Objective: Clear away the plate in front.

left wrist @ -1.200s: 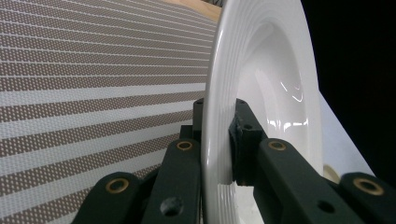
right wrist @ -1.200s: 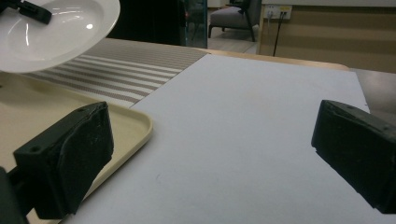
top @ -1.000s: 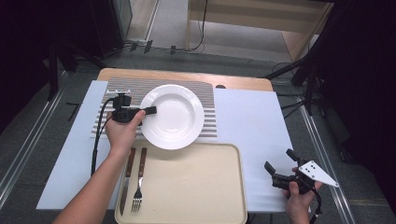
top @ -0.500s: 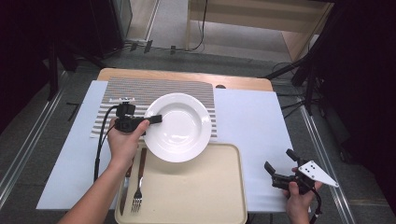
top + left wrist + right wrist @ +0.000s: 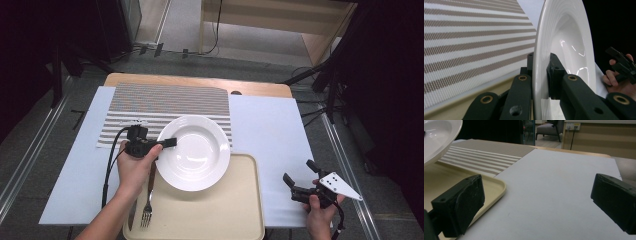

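A white deep plate (image 5: 195,152) hangs partly over the far left edge of the beige tray (image 5: 215,215) and partly over the striped placemat (image 5: 170,105). My left gripper (image 5: 168,142) is shut on the plate's left rim. In the left gripper view the plate (image 5: 566,37) stands on edge, its ribbed rim pinched between my two black jaws (image 5: 541,65). My right gripper (image 5: 299,181) stands open at the table's near right, nothing between its pads (image 5: 461,205). The raised plate (image 5: 436,135) shows at the top left of the right gripper view.
A fork (image 5: 147,210) and a knife (image 5: 131,216) lie along the tray's left side, just below my left hand. The light blue table cover (image 5: 270,130) lies bare to the right of the tray (image 5: 491,186). Dark floor and cables surround the table.
My left gripper has carried the plate off the placemat's middle, toward the near side and a little right, so it now overlaps the tray. The right gripper has stayed put.
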A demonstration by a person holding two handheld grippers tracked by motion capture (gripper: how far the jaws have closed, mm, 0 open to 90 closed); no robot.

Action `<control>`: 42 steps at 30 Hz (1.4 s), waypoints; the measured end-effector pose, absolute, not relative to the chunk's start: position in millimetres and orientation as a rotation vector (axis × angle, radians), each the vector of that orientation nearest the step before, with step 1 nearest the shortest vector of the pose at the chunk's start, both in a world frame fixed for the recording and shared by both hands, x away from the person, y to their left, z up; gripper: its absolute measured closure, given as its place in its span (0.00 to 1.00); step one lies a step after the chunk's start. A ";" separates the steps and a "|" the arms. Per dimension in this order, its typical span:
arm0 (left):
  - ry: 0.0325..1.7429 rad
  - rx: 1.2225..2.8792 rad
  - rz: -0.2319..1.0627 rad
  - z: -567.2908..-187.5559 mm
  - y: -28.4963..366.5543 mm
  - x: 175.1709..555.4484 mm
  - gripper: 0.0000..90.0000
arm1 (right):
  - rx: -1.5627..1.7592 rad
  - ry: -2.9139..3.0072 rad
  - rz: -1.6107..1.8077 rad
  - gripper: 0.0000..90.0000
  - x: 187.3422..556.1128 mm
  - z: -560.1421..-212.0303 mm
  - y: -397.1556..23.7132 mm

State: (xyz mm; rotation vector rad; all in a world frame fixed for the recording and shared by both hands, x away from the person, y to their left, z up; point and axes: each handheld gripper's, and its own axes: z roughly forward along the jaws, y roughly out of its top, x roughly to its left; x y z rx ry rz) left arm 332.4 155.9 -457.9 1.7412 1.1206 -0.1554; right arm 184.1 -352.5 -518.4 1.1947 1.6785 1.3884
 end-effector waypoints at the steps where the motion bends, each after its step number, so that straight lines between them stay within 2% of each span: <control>1: 1.121 1.740 -0.159 -459.5 156.2 330.1 0.91 | 1.194 1.679 1.388 0.00 184.1 -518.3 -352.4; 13: 1.127 1.725 -0.259 -475.8 157.4 298.2 0.91 | 1.194 1.683 1.381 0.00 184.0 -518.3 -351.8; 23: 1.122 1.779 -0.306 -485.1 152.7 280.6 0.91 | 1.194 1.684 1.379 0.00 183.9 -518.3 -351.6; 42: 1.133 1.851 -0.352 -499.8 146.0 279.4 0.91 | 1.196 1.683 1.376 0.00 184.0 -518.4 -351.3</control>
